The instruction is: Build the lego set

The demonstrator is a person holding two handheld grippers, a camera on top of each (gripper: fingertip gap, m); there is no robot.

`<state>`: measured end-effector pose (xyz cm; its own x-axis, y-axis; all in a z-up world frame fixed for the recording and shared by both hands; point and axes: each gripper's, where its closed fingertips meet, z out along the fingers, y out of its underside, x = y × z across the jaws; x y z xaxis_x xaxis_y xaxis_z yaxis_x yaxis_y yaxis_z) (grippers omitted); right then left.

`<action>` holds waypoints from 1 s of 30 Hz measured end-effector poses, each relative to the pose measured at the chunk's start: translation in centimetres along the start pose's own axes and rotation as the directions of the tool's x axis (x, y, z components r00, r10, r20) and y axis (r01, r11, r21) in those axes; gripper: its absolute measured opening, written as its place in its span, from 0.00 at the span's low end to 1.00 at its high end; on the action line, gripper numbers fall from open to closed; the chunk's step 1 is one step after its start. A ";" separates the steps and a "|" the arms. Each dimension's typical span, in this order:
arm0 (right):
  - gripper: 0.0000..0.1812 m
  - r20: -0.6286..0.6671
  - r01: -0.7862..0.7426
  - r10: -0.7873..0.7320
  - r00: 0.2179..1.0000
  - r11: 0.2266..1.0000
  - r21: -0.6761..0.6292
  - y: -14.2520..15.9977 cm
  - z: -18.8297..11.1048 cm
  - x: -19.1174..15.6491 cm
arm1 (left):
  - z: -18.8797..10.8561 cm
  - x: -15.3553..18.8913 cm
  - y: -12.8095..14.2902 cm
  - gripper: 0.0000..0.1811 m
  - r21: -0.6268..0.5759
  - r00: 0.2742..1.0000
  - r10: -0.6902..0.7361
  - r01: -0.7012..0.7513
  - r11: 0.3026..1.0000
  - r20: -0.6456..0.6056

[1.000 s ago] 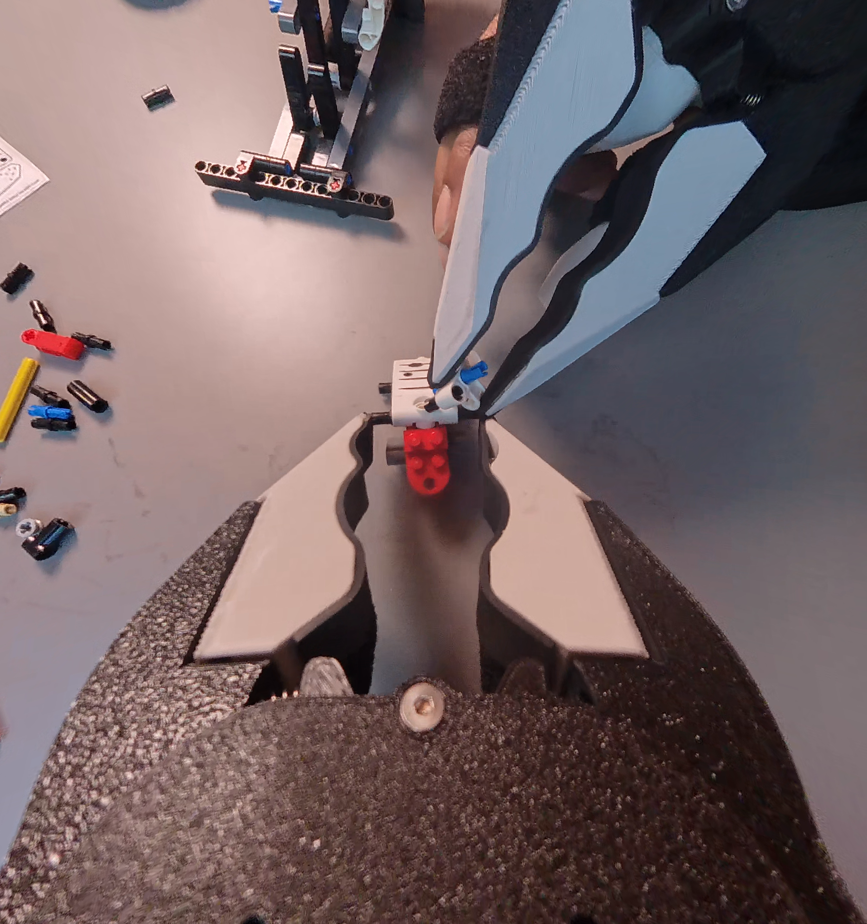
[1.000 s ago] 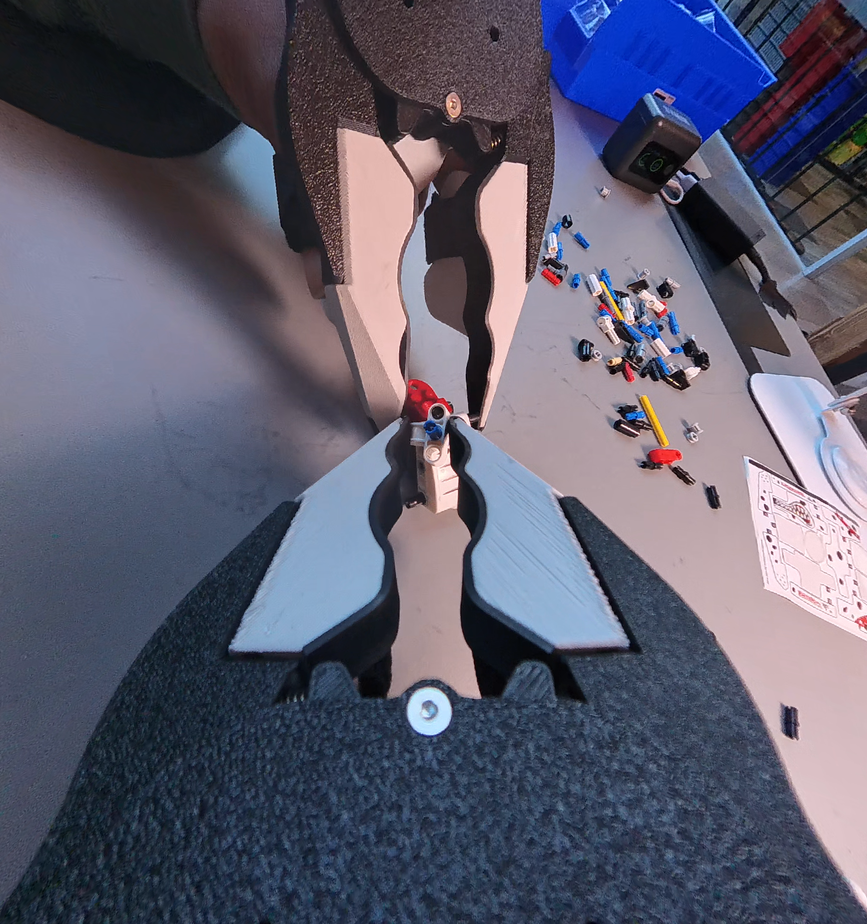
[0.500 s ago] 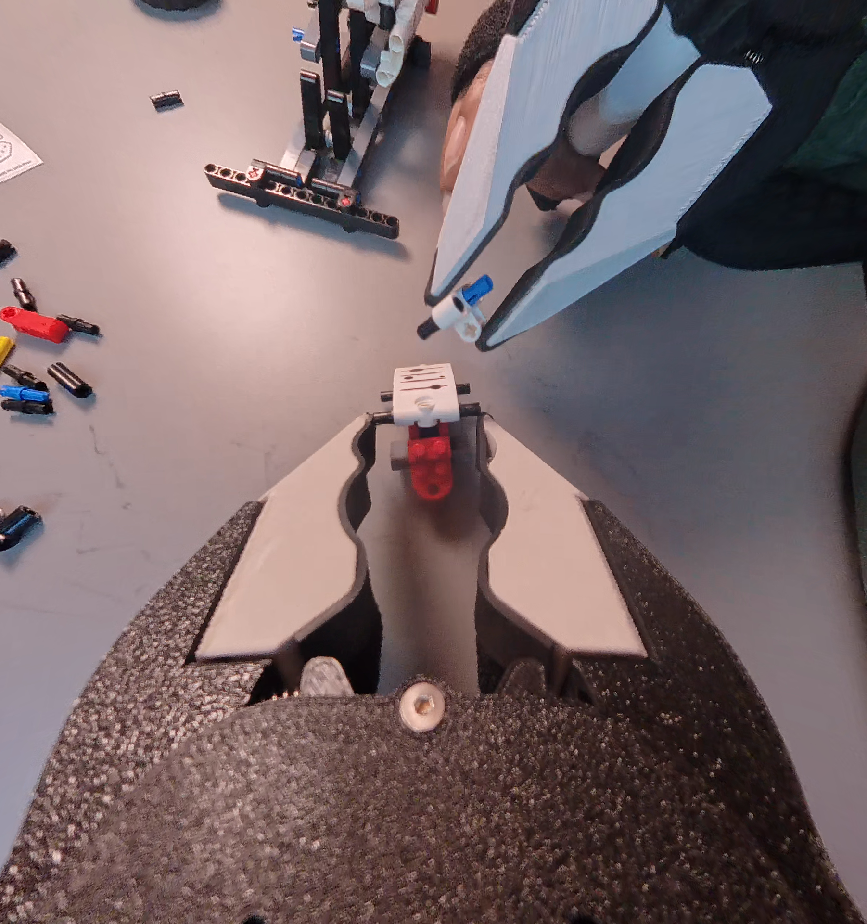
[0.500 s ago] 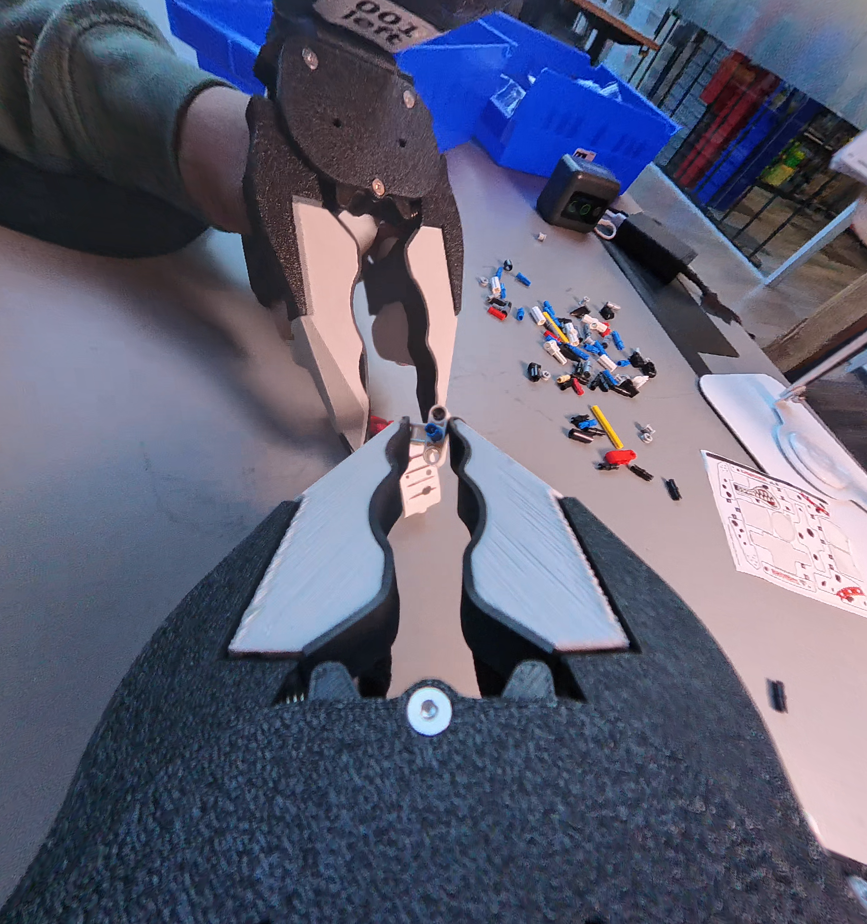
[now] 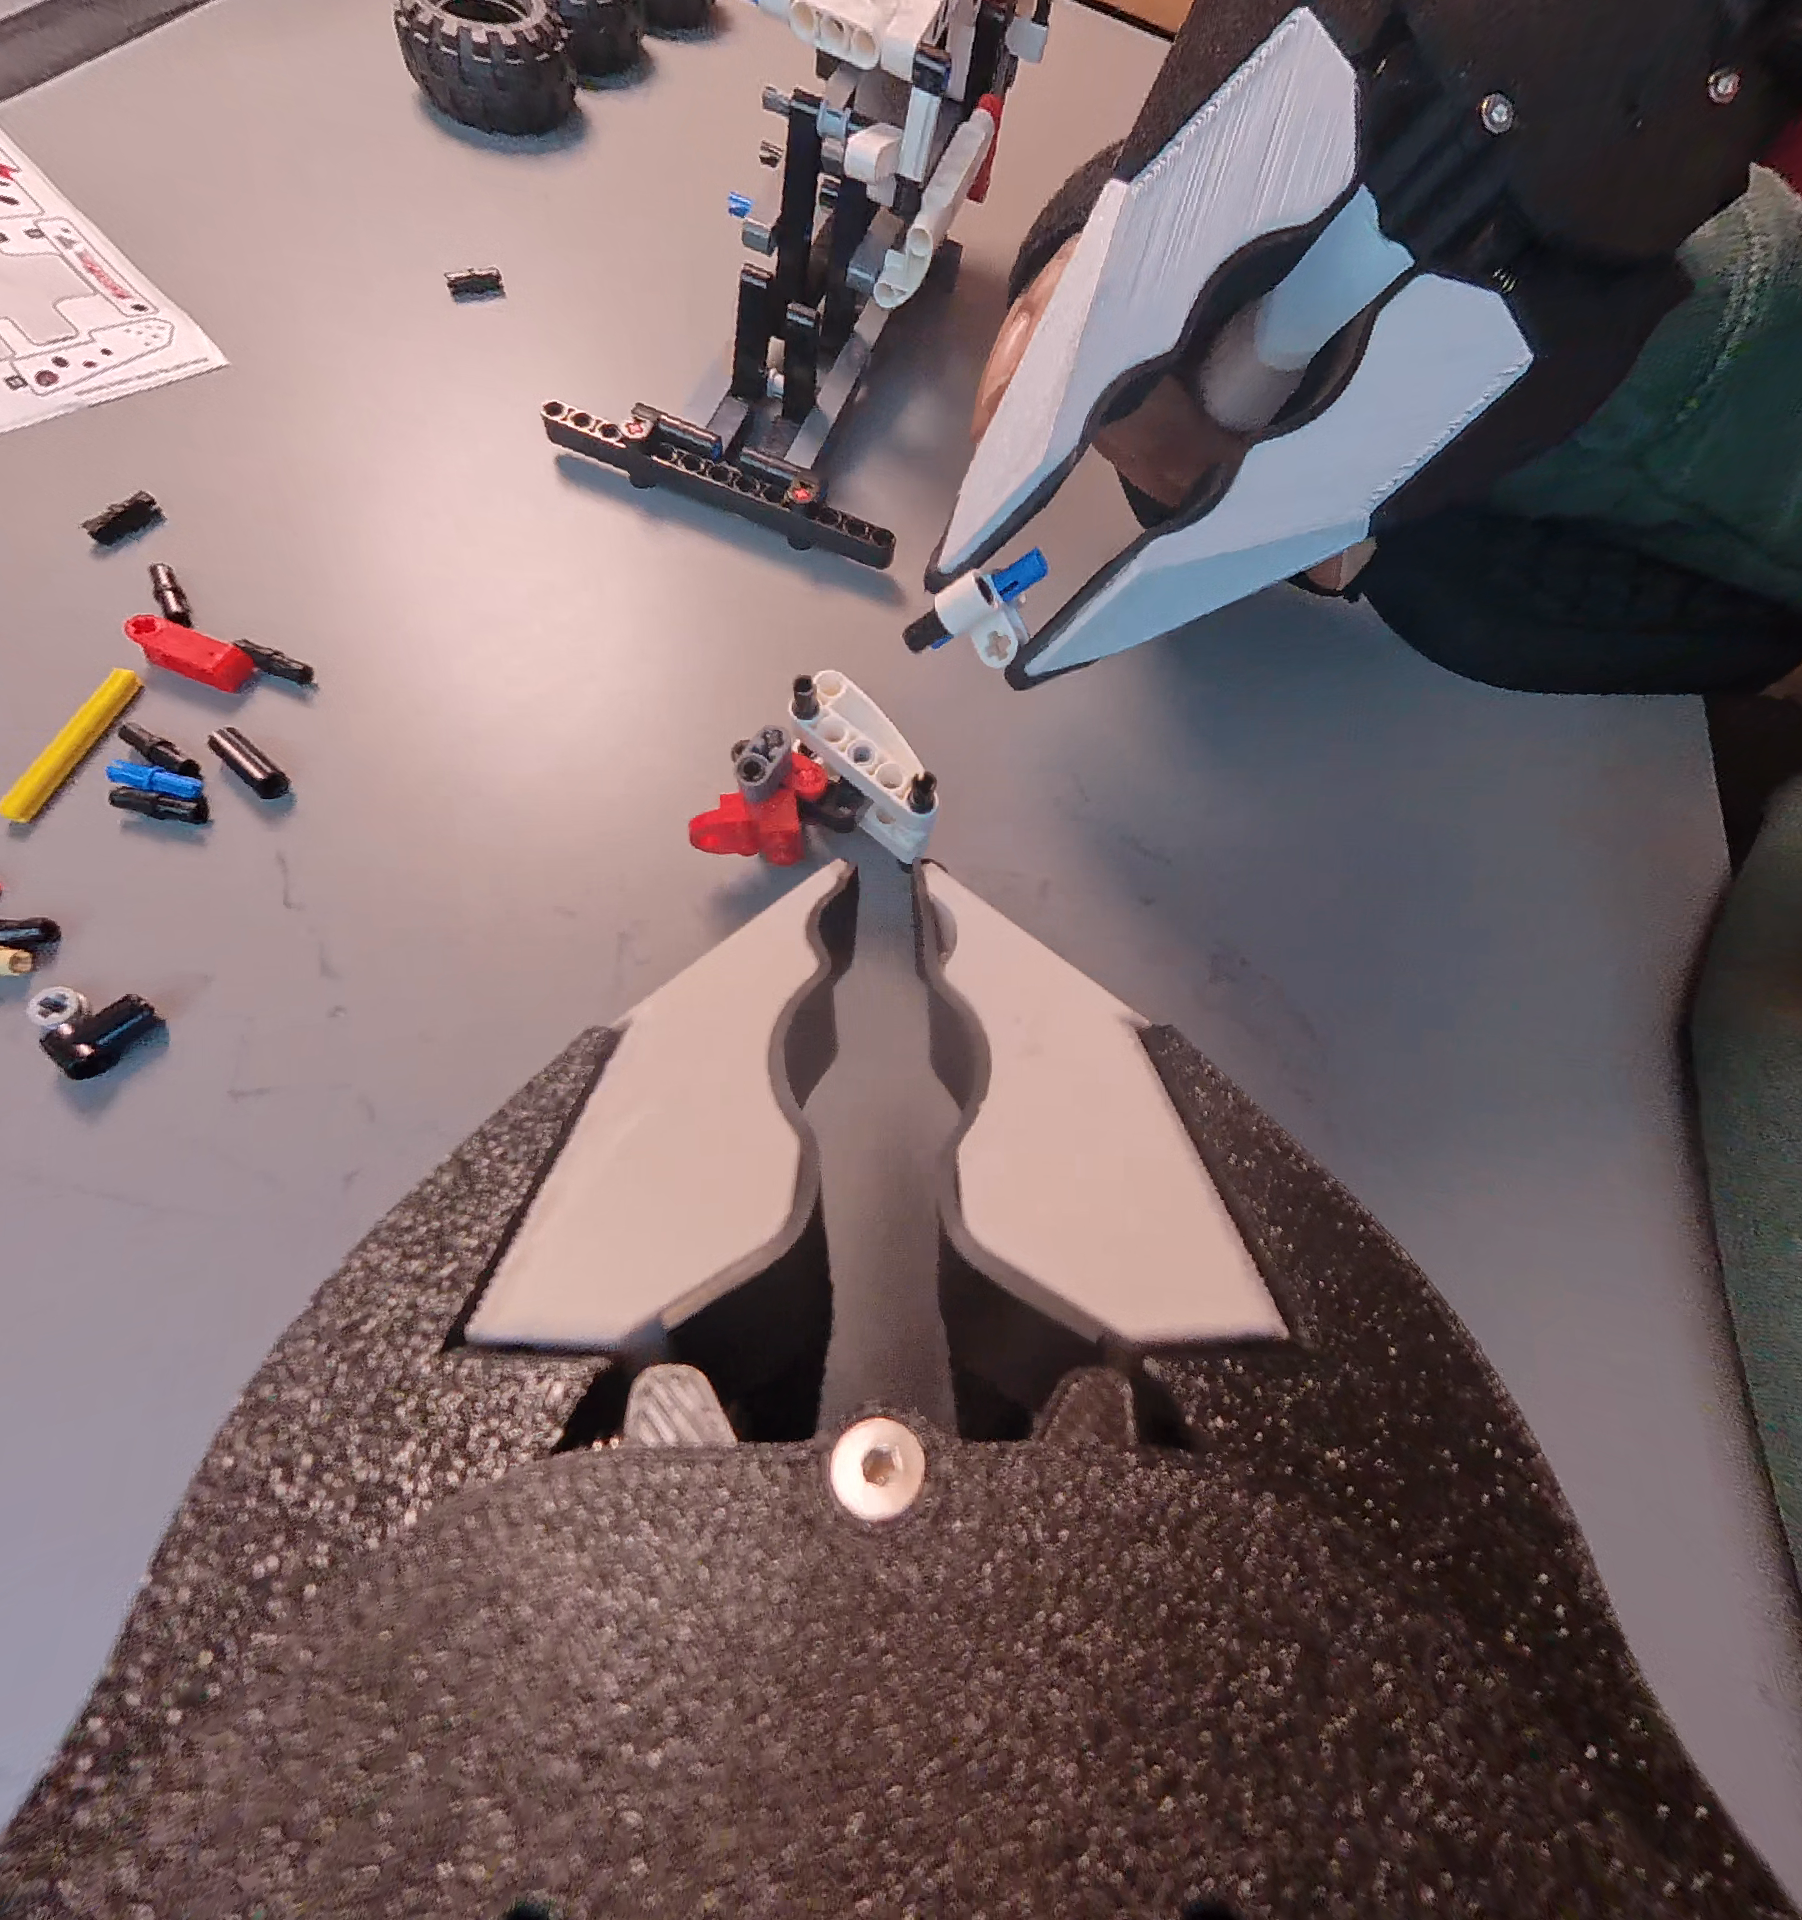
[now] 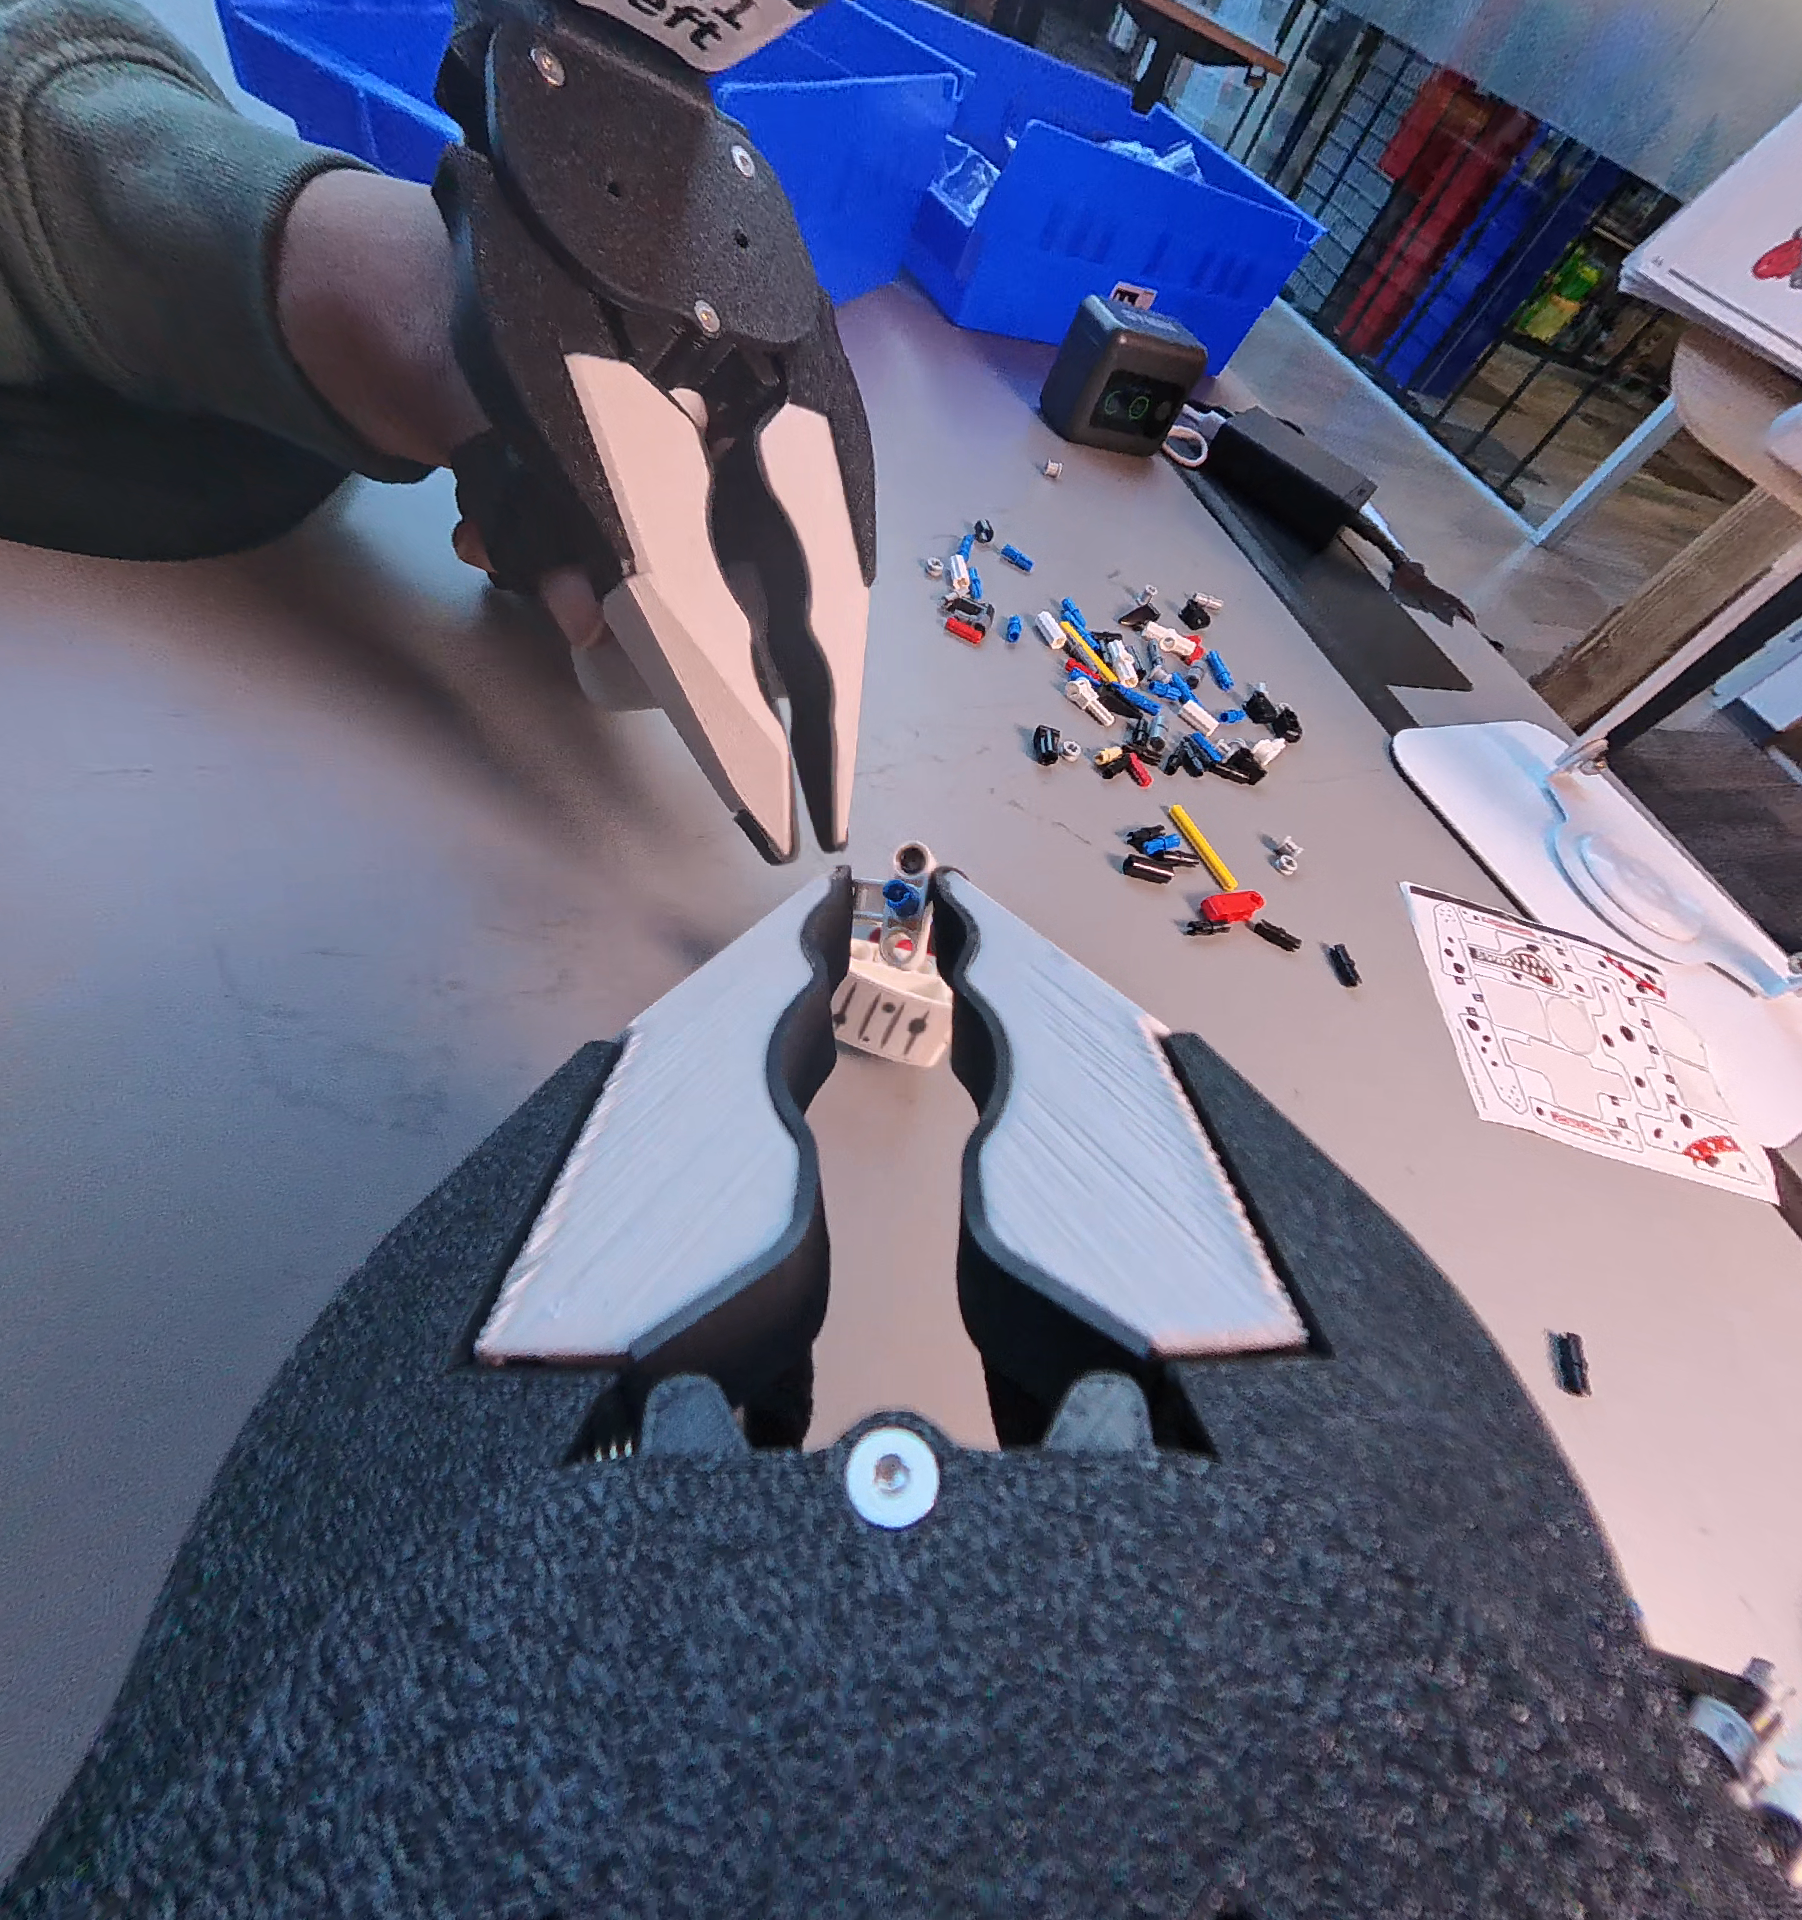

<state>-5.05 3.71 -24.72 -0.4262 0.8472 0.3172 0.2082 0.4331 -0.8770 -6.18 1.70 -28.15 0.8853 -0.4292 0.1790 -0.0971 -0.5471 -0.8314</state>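
A small sub-assembly, a white curved panel on red and grey pieces, lies tipped on the grey table just beyond my left gripper. That gripper's fingers are closed and empty; in the right wrist view it hovers above the table. My right gripper is shut on a white connector with a blue pin and holds it up and to the right of the sub-assembly. In the right wrist view the connector sits between my right gripper's tips, with the panel below.
A partly built black-and-white model and tyres stand at the back. Loose pins and a yellow axle lie at left, by a sticker sheet. Blue bins, a black device and a parts pile lie farther off. There is about 5 cm between the tips of the two grippers.
My left gripper has let go of the sub-assembly and closed; the piece now lies tipped on the table. My right gripper has pulled away with the white connector.
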 end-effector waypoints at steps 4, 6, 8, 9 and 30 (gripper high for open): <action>0.08 -0.032 -0.011 0.010 0.999 0.999 -0.031 0.7 -0.1 0.9 | -0.2 -0.6 -0.1 0.15 0.005 0.999 -0.026 0.026 1.000 0.023; 0.08 -0.038 -0.006 0.004 0.999 0.999 -0.044 1.0 0.0 1.0 | -0.1 -0.8 -0.1 0.18 0.005 0.999 -0.019 0.019 1.000 0.039; 0.08 -0.040 -0.006 0.004 0.999 0.999 -0.050 1.1 0.0 1.1 | 0.3 -0.6 -0.3 0.21 0.002 0.999 0.002 -0.002 1.000 0.048; 0.08 -0.037 -0.006 0.004 0.999 0.999 -0.048 1.1 0.0 1.0 | 0.5 -0.4 -0.4 0.21 0.001 0.999 0.015 -0.015 1.000 0.047; 0.08 0.084 0.000 -0.028 0.996 0.950 0.313 -5.2 -2.0 -1.9 | -3.1 5.2 -6.8 0.14 0.265 0.803 -0.234 0.432 0.862 -0.549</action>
<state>-3.54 0.50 -20.06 -0.5041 0.8060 0.3102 -0.0781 0.3151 -0.9458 -2.34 0.93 -19.90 0.4836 -0.6111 0.6267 0.4192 -0.4669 -0.7787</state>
